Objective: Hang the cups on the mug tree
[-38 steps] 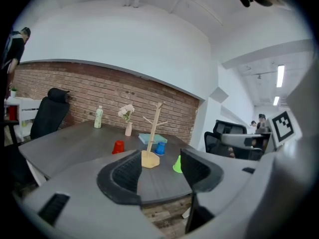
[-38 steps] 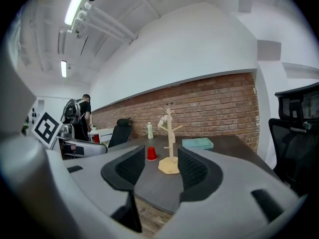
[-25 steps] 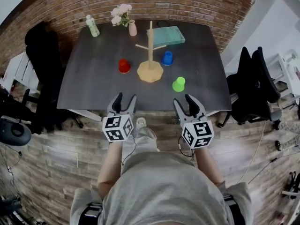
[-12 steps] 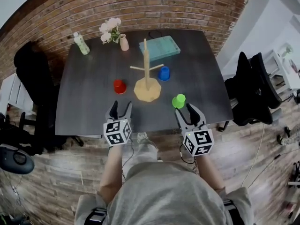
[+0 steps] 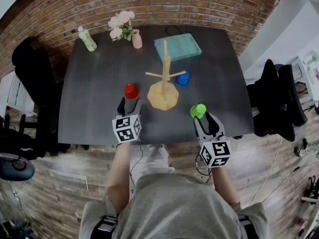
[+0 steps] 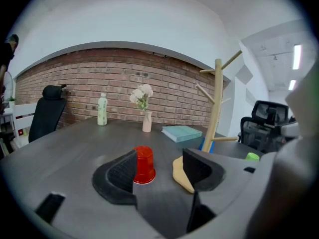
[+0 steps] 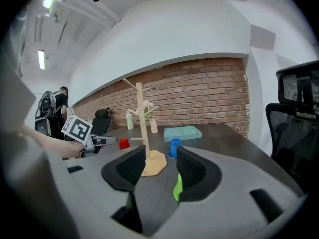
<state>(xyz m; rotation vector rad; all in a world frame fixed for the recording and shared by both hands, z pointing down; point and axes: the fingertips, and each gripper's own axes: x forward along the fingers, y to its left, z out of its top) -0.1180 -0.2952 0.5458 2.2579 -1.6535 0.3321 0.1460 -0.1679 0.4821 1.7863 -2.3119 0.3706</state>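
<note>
A wooden mug tree (image 5: 164, 81) stands mid-table with bare pegs. An upside-down red cup (image 5: 131, 90) sits left of its base, a blue cup (image 5: 183, 78) to its right, and a green cup (image 5: 198, 110) nearer the front. My left gripper (image 5: 128, 106) is open; its jaws have just been opening, with nothing between them. The red cup (image 6: 144, 165) stands just beyond its tips. My right gripper (image 5: 207, 124) is open and empty just behind the green cup (image 7: 178, 187), which its right jaw half hides. The mug tree (image 7: 141, 128) rises ahead of it.
A teal book (image 5: 177, 46), a pink vase of flowers (image 5: 136, 38) and a pale bottle (image 5: 87, 39) stand at the table's back. Black office chairs flank the table, one at the left (image 5: 30, 66) and one at the right (image 5: 279, 101). A brick wall lies behind.
Both grippers have moved forward from the table's front edge over the tabletop. The left one has come up to the red cup and the right one to the green cup.
</note>
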